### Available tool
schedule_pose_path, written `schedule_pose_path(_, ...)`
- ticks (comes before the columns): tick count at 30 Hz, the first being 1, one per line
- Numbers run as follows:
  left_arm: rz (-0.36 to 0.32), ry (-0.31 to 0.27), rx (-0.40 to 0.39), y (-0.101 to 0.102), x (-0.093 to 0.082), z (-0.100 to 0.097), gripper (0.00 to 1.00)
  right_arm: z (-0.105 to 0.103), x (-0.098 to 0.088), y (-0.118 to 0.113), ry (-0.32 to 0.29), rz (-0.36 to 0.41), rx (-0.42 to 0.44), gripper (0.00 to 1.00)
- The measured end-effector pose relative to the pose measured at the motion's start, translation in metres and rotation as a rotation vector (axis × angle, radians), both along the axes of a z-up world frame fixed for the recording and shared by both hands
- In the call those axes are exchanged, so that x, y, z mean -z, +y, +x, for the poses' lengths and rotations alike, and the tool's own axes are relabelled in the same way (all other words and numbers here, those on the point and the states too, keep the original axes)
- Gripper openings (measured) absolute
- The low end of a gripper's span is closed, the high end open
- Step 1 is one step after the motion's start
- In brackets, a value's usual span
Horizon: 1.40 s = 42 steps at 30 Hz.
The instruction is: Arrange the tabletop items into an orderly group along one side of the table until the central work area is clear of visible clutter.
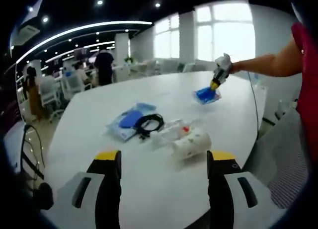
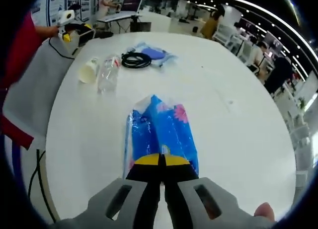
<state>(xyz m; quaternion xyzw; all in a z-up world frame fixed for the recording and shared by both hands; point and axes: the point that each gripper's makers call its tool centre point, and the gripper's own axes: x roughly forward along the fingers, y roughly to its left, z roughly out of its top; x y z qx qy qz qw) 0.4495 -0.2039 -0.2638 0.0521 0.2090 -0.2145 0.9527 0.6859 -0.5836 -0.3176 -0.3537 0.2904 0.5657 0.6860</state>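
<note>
While the right gripper (image 2: pixel 160 162) is clenched on the near edge of a blue tissue pack (image 2: pixel 160 132) lying on the white table (image 2: pixel 238 119), the left gripper (image 1: pixel 164 162) hovers released before a paper cup (image 1: pixel 191 143), clear bottle (image 1: pixel 169 130), black cable (image 1: pixel 149 123) and blue pouch (image 1: pixel 130 119). Risk: the thin wrapper edge may slip or tear if dragged. No legible writing; only a flower print shows

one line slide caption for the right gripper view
Right gripper shut on a blue packet on the white table, with bottle, cup and cable beyond.
</note>
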Motion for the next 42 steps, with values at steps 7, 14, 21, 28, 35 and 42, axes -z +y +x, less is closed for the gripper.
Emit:
schedule_pose_path(7,0.018,0.012,-0.011,0.002,0.004,0.000,0.67,0.012,0.010,-0.004,0.022,-0.004,-0.043,0.01)
schedule_pose_path(14,0.046,0.042,-0.024,0.007,0.011,-0.002,0.66,0.022,0.016,-0.007,0.027,-0.018,-0.089,0.01)
schedule_pose_path(21,0.064,0.055,-0.034,0.011,0.015,-0.003,0.66,0.023,0.025,0.001,0.047,-0.002,-0.119,0.01)
schedule_pose_path(28,0.076,0.064,-0.044,0.014,0.017,-0.004,0.66,0.022,0.042,0.006,0.061,-0.019,-0.147,0.01)
schedule_pose_path(35,0.087,0.080,-0.043,0.014,0.020,-0.006,0.65,0.026,0.046,0.006,0.064,-0.025,-0.159,0.01)
schedule_pose_path(42,0.093,0.085,-0.047,0.014,0.021,-0.006,0.65,0.028,0.050,0.004,0.059,-0.040,-0.160,0.03)
